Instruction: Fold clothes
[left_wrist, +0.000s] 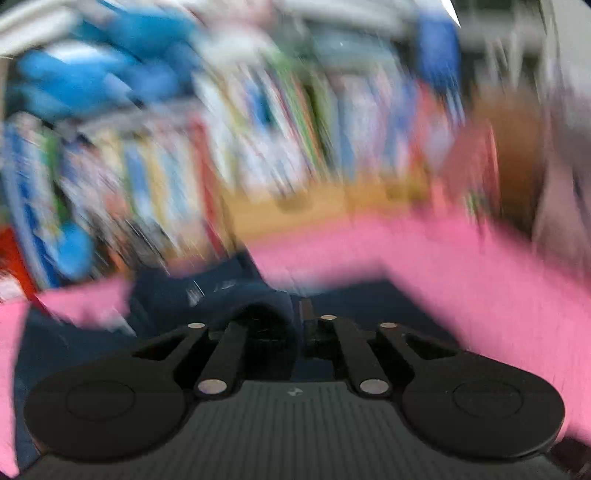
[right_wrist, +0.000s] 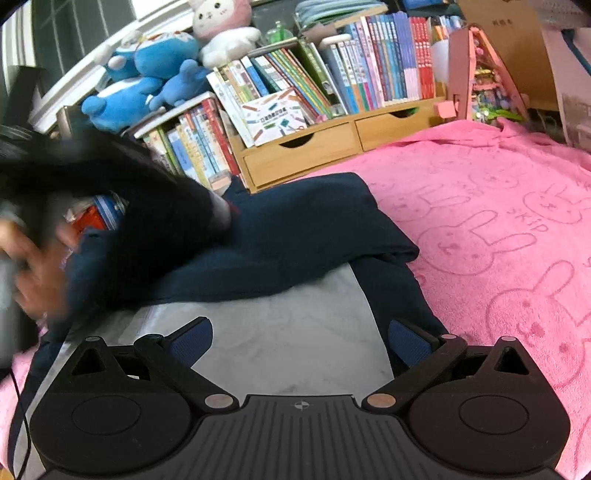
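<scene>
Navy garment (right_wrist: 314, 236) spread across the left part of a pink rabbit-print blanket (right_wrist: 498, 221), partly draped over a pale grey board (right_wrist: 266, 332) near the front edge. Right gripper (right_wrist: 301, 338) spread wide above that board, holding nothing. Left gripper (left_wrist: 295, 317) pinched tight on a fold of navy garment, view heavily blurred. Blurred hand (right_wrist: 37, 269) at the left edge. Bookshelf (right_wrist: 332, 92) along the far edge.
</scene>
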